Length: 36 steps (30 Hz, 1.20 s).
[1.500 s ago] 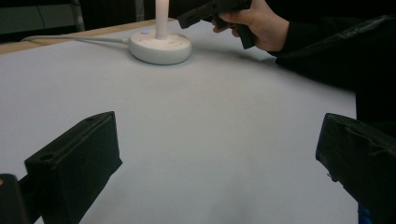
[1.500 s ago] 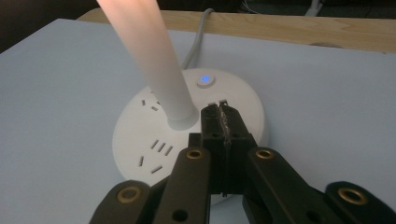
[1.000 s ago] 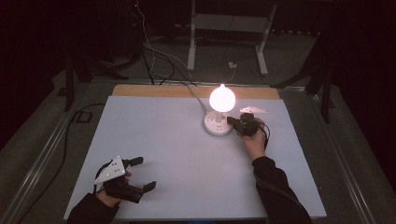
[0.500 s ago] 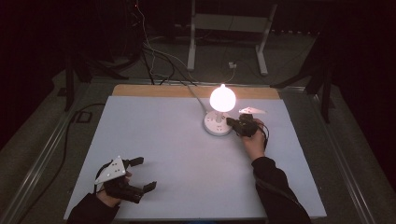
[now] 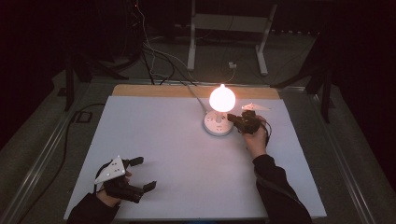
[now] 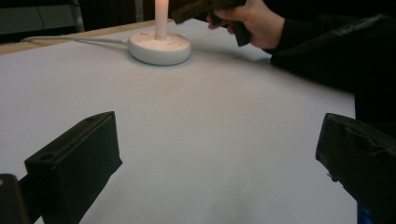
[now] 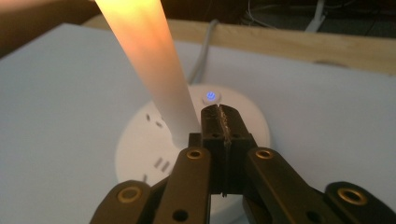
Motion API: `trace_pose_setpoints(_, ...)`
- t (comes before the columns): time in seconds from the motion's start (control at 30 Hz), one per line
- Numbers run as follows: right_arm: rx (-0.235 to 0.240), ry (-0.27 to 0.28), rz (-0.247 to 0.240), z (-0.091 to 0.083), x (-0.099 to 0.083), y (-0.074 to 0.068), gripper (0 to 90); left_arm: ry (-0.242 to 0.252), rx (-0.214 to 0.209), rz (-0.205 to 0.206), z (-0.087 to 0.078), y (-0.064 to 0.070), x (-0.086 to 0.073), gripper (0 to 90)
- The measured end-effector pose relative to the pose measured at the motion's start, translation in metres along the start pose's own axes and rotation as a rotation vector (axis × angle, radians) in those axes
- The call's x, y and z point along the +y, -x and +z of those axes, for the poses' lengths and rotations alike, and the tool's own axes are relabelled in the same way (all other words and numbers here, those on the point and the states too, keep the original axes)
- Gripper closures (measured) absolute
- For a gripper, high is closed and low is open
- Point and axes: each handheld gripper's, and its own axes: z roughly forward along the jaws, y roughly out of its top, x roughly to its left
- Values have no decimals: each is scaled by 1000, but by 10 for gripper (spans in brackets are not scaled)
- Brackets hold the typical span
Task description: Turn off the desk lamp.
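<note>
Right gripper (image 7: 219,114) sits w/ jaws pressed together into one blunt tip, prob. so it can poke rather than grab. That tip hangs over the round white power base (image 7: 140,140), the blue-lit button (image 7: 210,96) just ahead of it; contact w/ base can't be told. The glowing lamp (image 5: 222,98) rises just left of the tip, plugged into the base. Left gripper (image 5: 135,175) waits well apart at the near table edge (image 5: 187,212), jaws spread wide, holding nothing, likely parked out of the way.
</note>
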Motion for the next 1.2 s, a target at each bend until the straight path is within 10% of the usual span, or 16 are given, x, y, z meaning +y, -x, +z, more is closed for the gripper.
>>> trace_pose_setpoints(1.2,-30,-23,-21,7,-9,1,900,-3,-4,4,0,1,0,4)
